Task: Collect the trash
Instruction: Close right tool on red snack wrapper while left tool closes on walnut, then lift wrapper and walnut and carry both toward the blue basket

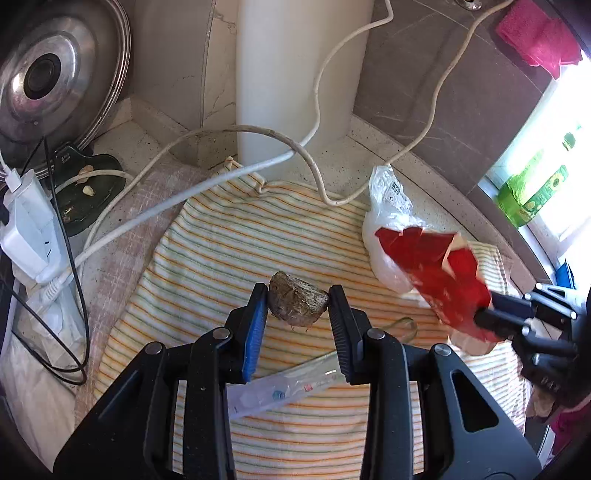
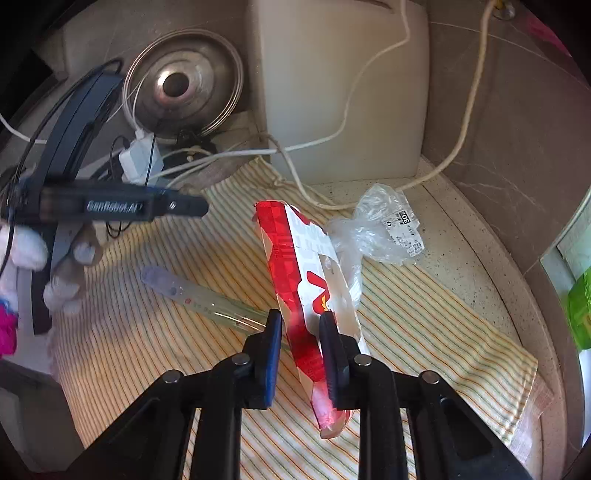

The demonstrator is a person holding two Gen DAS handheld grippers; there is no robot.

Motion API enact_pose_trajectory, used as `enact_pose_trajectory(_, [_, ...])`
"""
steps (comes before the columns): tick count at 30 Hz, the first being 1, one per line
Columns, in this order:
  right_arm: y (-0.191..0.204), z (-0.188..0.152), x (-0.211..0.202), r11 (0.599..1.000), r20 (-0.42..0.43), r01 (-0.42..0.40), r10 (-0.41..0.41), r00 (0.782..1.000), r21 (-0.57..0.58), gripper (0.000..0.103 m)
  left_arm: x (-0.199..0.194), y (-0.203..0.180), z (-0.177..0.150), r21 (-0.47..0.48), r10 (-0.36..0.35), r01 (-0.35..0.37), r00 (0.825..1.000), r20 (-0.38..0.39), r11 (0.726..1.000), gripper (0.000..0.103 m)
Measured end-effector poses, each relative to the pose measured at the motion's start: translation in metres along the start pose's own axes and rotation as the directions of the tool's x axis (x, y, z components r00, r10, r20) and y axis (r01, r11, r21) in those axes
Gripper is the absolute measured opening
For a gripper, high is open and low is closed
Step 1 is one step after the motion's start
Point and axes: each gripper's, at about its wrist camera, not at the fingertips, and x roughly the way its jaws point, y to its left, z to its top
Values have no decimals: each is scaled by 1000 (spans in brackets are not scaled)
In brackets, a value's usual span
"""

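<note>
a: where containers are concerned, which ones show contents?
b: the dark green dish (image 1: pixel 88 195) at the left of the counter holds a few pale scraps, type not determinable. the crumpled clear plastic bag (image 1: pixel 388 206) lies at the far right edge of the striped towel (image 1: pixel 207 251); contents not determinable.

a: state of the left gripper (image 1: pixel 299 299)?
b: fingers pinch a brown, fibrous chunk (image 1: pixel 297 304) between the pads. it sits above the middle of the towel; contact with the cloth cannot be determined.

a: state of the right gripper (image 2: pixel 301 332)?
b: fingers are pressed onto a red and white snack wrapper (image 2: pixel 295 269). the wrapper stands up from the jaws, tilted away, its far end overlapping the plastic bag in the right wrist view.

a: other trash items?
b: a clear flat plastic sleeve (image 1: pixel 280 387) with small printing lies on the towel, just beneath the left gripper.

a: surroundings and obstructions?
b: a white column-shaped unit (image 1: pixel 299 74) stands at the back wall. white cables (image 1: pixel 258 129) loop from it across the far edge of the towel. a white power adapter (image 1: pixel 26 229) with black leads sits at the left, near a steel pot lid (image 1: pixel 48 74) leaning in the corner. a pink cloth (image 1: pixel 535 33) hangs at upper right; a green bottle (image 1: pixel 532 192) stands by the window.
</note>
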Motion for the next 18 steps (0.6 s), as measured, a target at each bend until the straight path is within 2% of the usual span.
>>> enact_pose_trajectory(7, [-30,2,-17,986,36,-59,54,998,157,9,-21,-9,-27,12,-4,3,1000,2,1000,33])
enact_pose_trajectory(11, [-39,-4,-32,967,57,-115,104,993,228,8,-35,-12,-39,4,-14,14,1000,13,1000,33])
enact_pose_trajectory(18, [-34,-20,-53,947,88,-154,134,987,281,8,-58,-14,-62,10,-15,15,1000,27,1000,33])
